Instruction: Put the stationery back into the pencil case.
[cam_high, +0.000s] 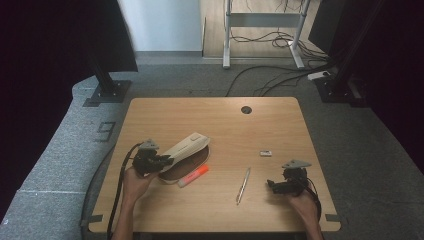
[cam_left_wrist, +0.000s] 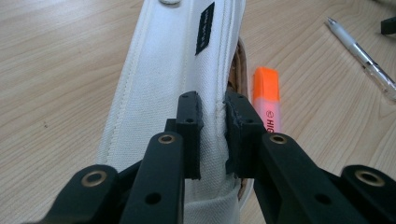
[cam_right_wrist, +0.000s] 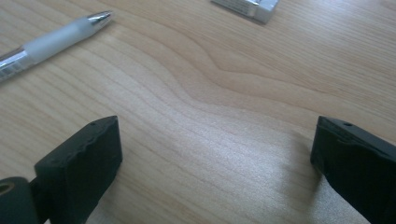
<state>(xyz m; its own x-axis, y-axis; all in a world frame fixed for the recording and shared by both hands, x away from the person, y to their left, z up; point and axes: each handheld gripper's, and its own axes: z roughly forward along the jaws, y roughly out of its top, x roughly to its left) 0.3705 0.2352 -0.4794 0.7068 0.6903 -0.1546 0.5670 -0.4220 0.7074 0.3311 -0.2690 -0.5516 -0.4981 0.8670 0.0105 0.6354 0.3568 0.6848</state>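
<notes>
Pouch (cam_left_wrist: 163, 84) flap's pinched tight in your left gripper (cam_left_wrist: 214, 116), so lift it slow, then bring the wide-open, empty right gripper (cam_right_wrist: 215, 158) to the highlighter (cam_high: 193, 176).

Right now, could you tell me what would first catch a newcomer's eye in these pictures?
The left tool is shut on the edge of a white pouch, lifting it at the table's left side. An orange highlighter lies just beside it. To the right, a pen and a small eraser lie near the open right tool.
</notes>
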